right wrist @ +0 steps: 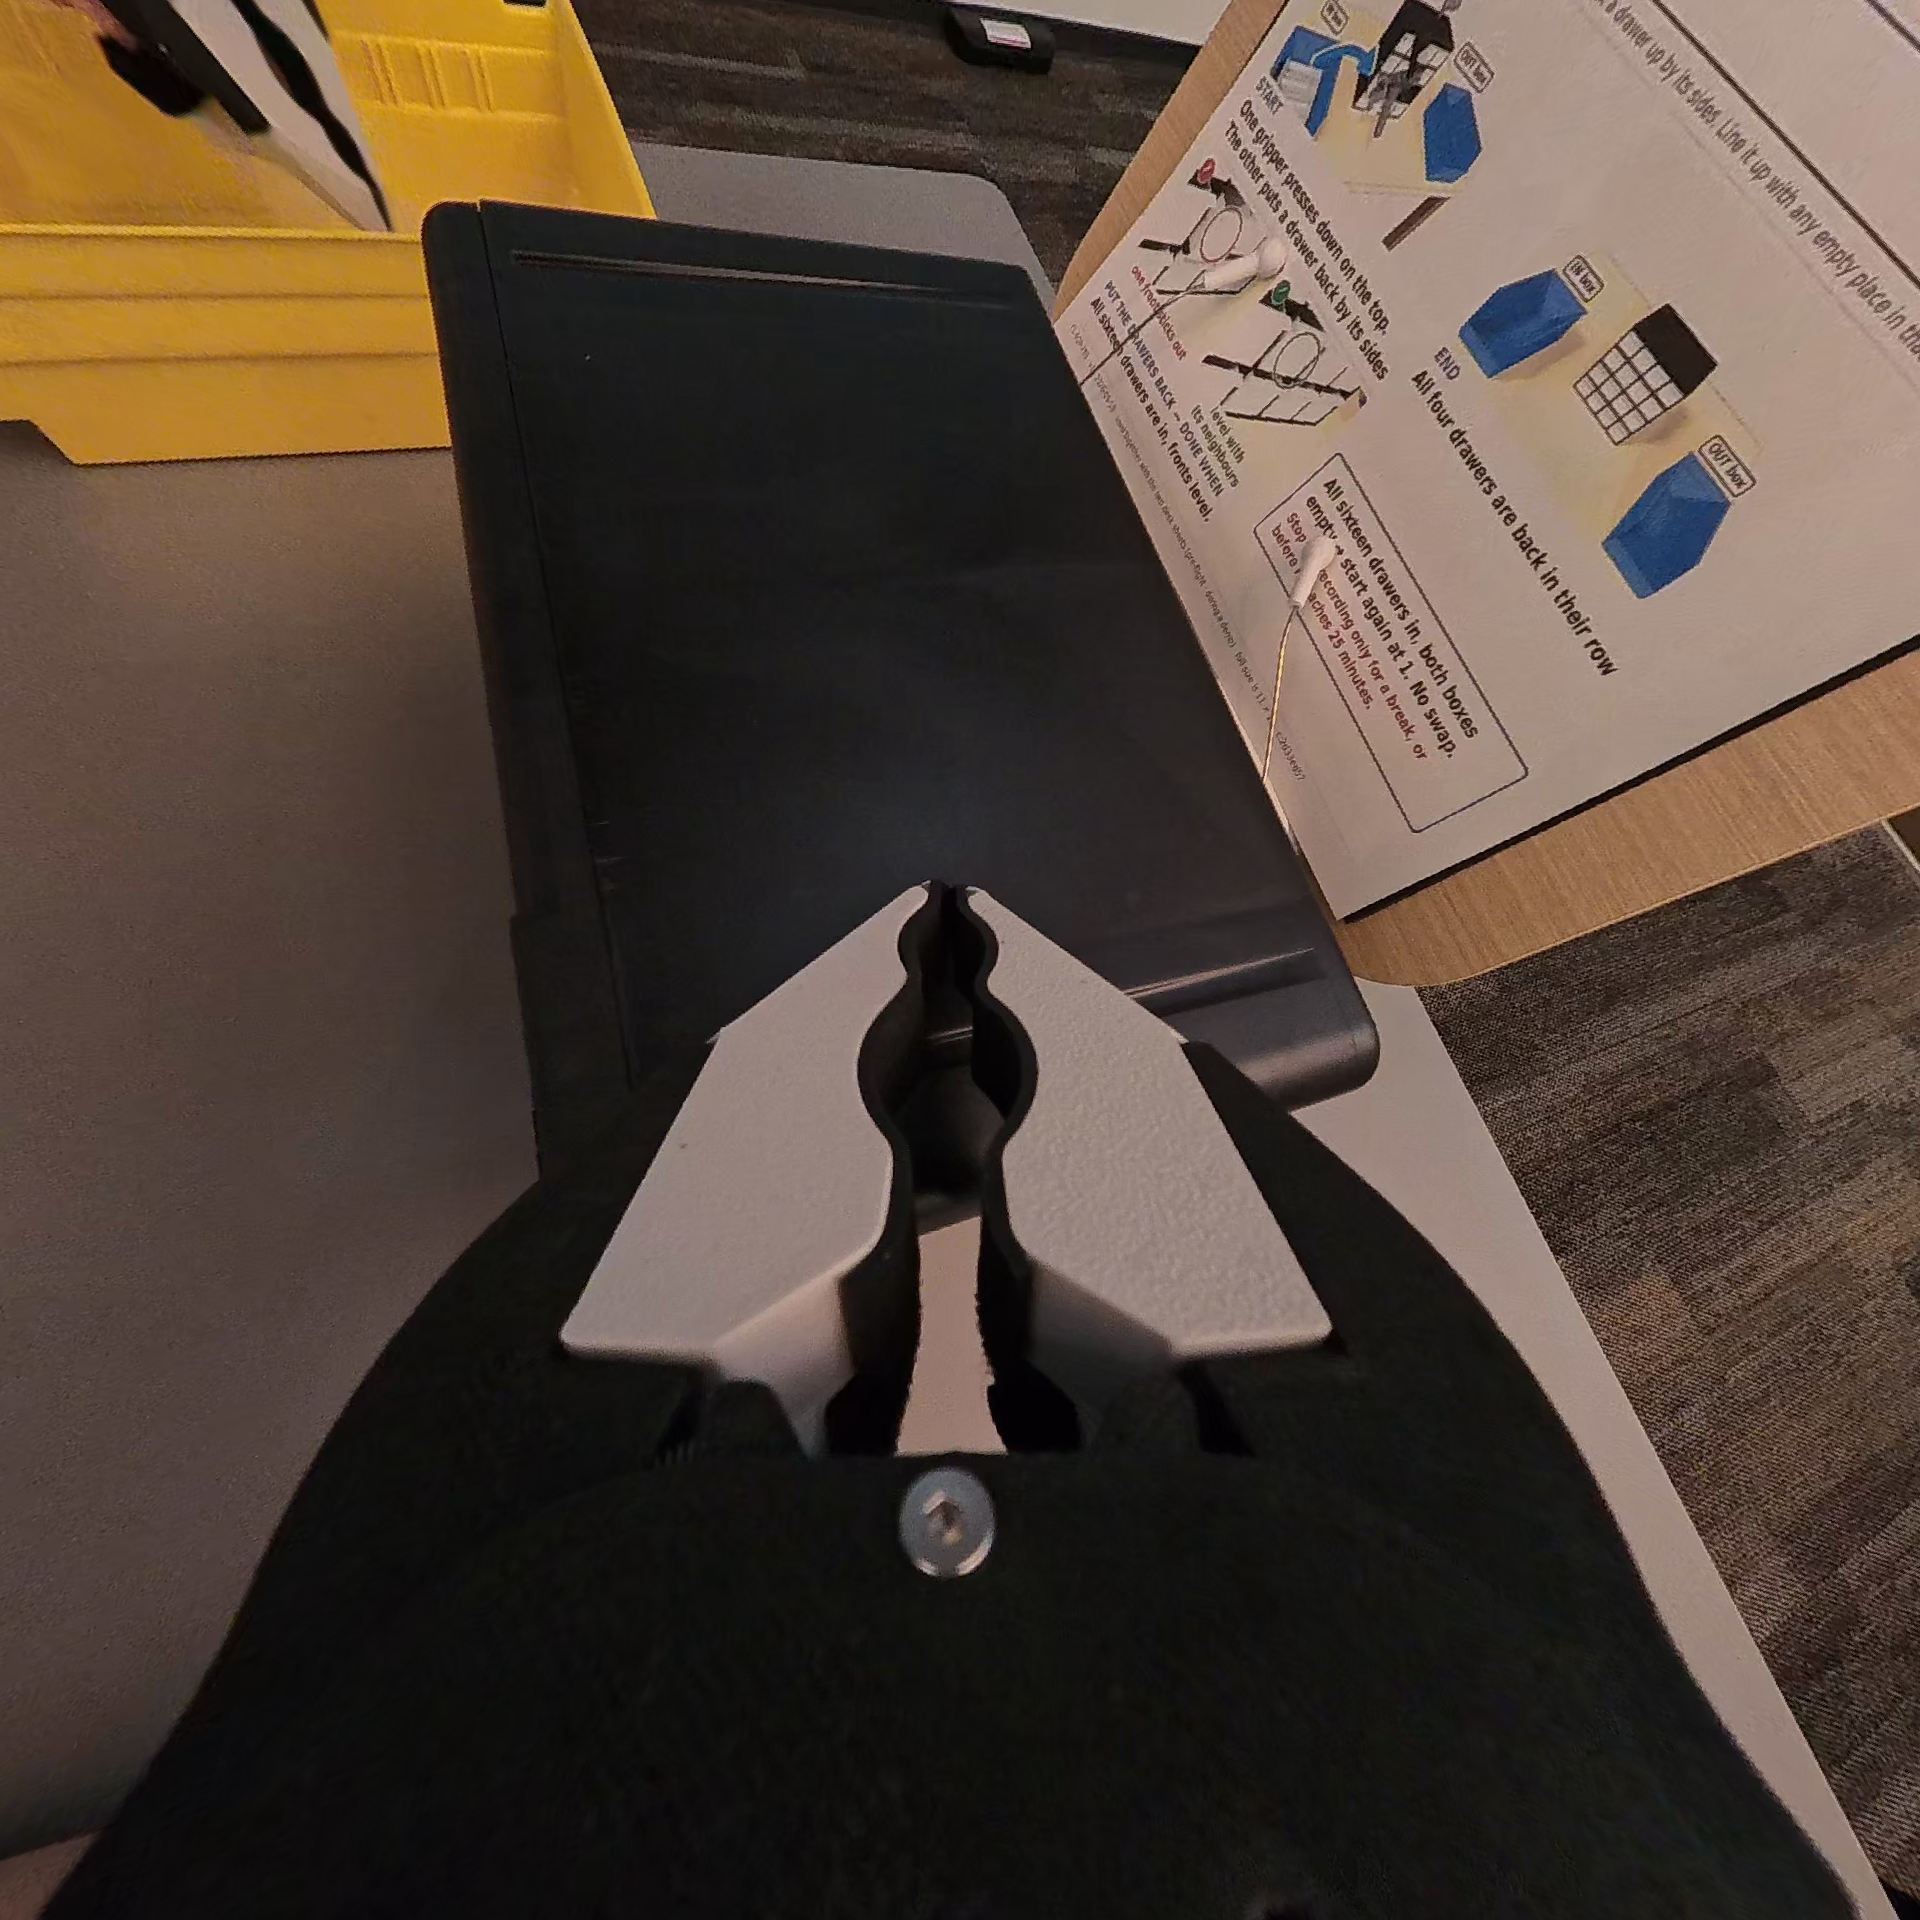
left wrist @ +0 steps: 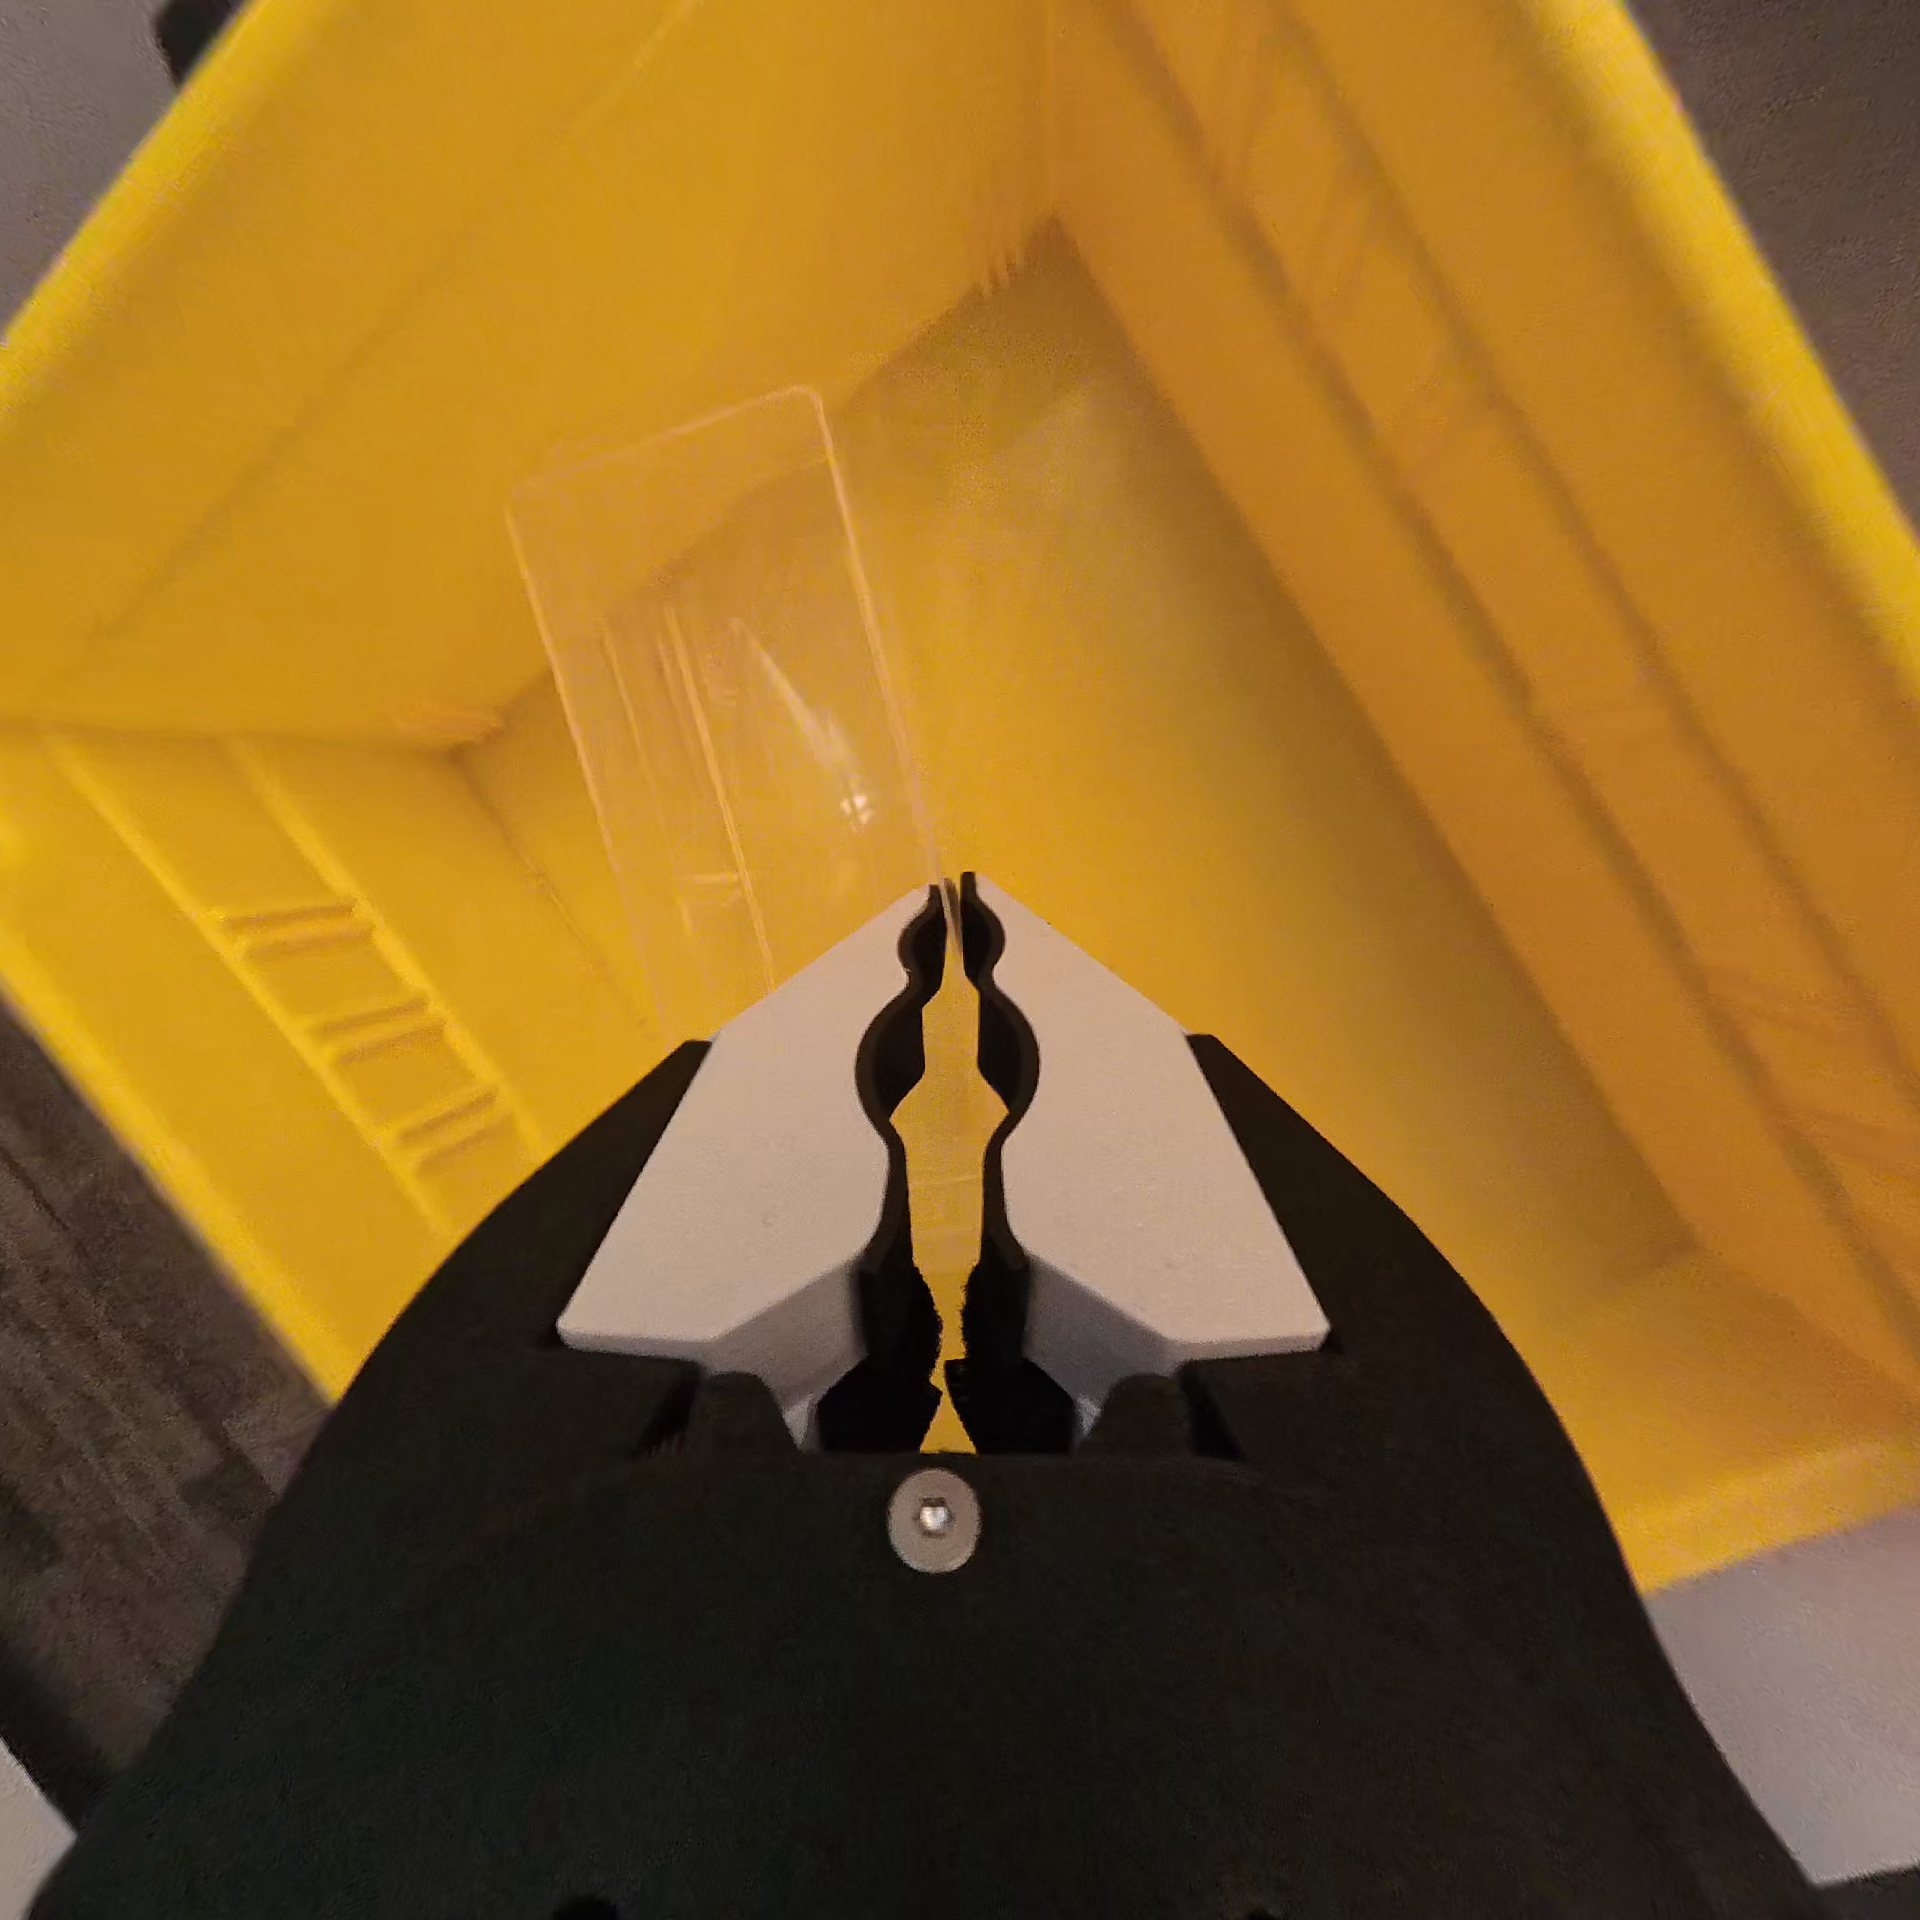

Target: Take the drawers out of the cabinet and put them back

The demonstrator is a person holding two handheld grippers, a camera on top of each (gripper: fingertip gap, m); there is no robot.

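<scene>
In the left wrist view my left gripper (left wrist: 951, 894) reaches into a yellow bin (left wrist: 416, 364). It is shut on the thin wall of a clear plastic drawer (left wrist: 717, 665), whose edge sits between the fingertips. In the right wrist view my right gripper (right wrist: 943, 891) is shut with nothing between its pads. Its tips are over the flat top of the dark cabinet (right wrist: 831, 571); whether they touch it is unclear. The cabinet's drawer fronts are hidden. The left gripper (right wrist: 260, 94) also shows far off at the top left, in the yellow bin (right wrist: 208, 312).
The cabinet stands on a grey table (right wrist: 208, 831). A wooden board (right wrist: 1662, 831) with a printed instruction sheet (right wrist: 1558, 416) lies to the cabinet's right, with a thin white cable across it. Dark carpet (right wrist: 1714, 1195) lies beyond the table's right edge. Some 50 cm of space lies between my two pairs of fingers.
</scene>
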